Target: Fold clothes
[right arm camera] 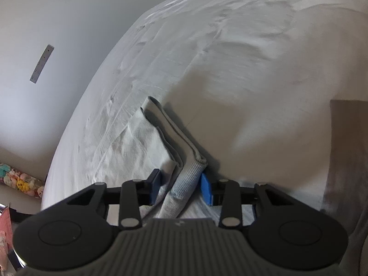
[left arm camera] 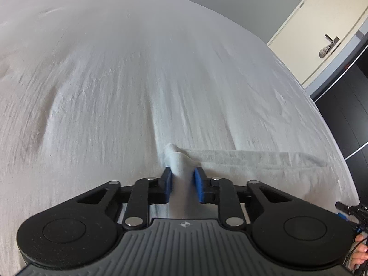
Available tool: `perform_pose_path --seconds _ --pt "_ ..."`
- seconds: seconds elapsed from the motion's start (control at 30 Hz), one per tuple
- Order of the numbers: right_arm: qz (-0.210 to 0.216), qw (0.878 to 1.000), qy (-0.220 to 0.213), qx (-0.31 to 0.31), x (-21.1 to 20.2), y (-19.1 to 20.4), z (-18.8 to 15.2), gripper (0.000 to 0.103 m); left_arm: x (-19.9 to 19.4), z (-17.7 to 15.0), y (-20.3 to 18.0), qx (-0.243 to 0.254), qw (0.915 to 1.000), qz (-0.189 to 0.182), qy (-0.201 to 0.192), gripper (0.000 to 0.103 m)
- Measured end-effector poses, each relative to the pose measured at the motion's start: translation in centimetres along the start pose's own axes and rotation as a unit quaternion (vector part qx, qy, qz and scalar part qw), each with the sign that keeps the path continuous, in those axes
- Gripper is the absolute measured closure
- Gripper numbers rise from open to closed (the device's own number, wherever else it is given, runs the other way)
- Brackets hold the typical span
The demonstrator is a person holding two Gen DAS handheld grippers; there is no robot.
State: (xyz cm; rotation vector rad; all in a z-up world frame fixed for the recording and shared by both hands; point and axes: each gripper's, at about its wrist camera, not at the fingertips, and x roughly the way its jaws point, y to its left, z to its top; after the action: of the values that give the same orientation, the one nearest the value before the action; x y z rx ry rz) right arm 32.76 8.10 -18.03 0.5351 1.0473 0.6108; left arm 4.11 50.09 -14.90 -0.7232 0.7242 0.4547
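1. The bed sheet (left arm camera: 115, 69) is plain white.
2. The garment (right arm camera: 191, 174) is pale grey, with a ribbed band.
3. The gripper pads (left arm camera: 199, 184) are blue on black fingers.
4. At upper right, the door (left arm camera: 322, 34) is cream.

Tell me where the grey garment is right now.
The grey garment lies along the near edge of the white bed sheet; one end sits between the left tongs, its ribbed end between the right tongs.
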Motion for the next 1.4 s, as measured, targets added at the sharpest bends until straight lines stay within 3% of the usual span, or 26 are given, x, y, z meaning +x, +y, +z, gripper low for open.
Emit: perform_pose_path --seconds 0.13,0.3,0.47,0.8,1.1,1.2,1.4 --pt "0.009 1.0 -0.015 -0.012 -0.8 0.5 0.0 0.079 -1.0 0.3 0.0 -0.015 0.9997 -0.005 -0.019 0.093" --pt "0.015 0.999 -0.032 -0.036 -2.5 2.3 0.2 0.081 -4.0 0.4 -0.6 0.01 0.9991 0.004 -0.041 0.094" --pt "0.033 0.998 -0.014 -0.05 -3.2 5.1 -1.3 0.082 -8.4 0.4 1.4 0.006 0.9976 0.04 -0.056 0.094" --pt "0.092 0.993 0.04 -0.063 -4.2 12.9 -8.0 0.082 -22.6 -3.2 9.0 -0.028 0.9912 0.098 -0.084 0.094" --pt "0.118 0.986 0.076 -0.091 -9.4 16.1 -14.8 0.082 -32.9 -9.1 13.8 -0.079 0.9866 0.108 -0.095 0.094" --pt "0.113 0.984 0.084 -0.113 -10.8 16.0 -16.8 0.082 -31.1 -9.4 14.4 -0.072 0.9862 0.129 -0.074 0.094" --pt "0.043 0.982 0.118 -0.142 -8.5 15.4 -19.1 0.082 -27.2 -11.2 16.9 -0.073 0.9842 0.158 -0.035 0.094"
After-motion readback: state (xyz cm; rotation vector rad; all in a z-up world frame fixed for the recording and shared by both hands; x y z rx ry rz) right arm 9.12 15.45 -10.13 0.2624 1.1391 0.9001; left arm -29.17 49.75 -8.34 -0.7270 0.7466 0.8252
